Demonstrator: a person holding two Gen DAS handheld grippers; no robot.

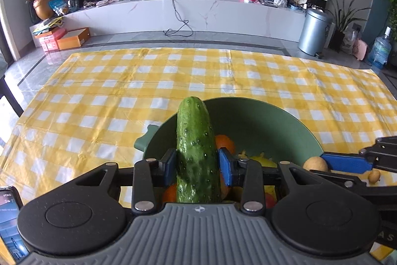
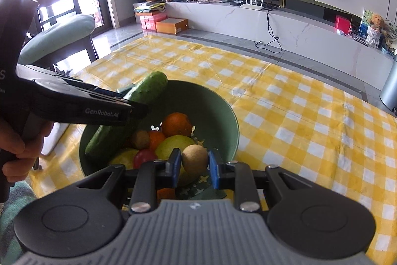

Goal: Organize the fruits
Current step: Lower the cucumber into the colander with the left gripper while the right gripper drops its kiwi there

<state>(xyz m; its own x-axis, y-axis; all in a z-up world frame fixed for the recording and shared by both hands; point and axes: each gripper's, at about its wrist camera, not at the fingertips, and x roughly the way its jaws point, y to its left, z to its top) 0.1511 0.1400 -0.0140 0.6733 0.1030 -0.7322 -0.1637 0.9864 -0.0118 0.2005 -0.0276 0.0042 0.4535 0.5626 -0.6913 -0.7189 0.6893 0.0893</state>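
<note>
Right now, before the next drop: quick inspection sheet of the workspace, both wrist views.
Surface: yellow checked cloth, creased, bare beyond the bowl.
Job's things: green bowl holds an orange, a yellow-green fruit, a red fruit and a brown one.
Clutter: one small tan fruit loose on the cloth beside the bowl.
Grippers: left gripper shut on a cucumber over the bowl; right gripper shut on a round tan fruit at the bowl's near rim.
Cables: black cable hanging from the TV bench to the floor.
Surroundings: metal bin, orange boxes, chair with cushion.
</note>
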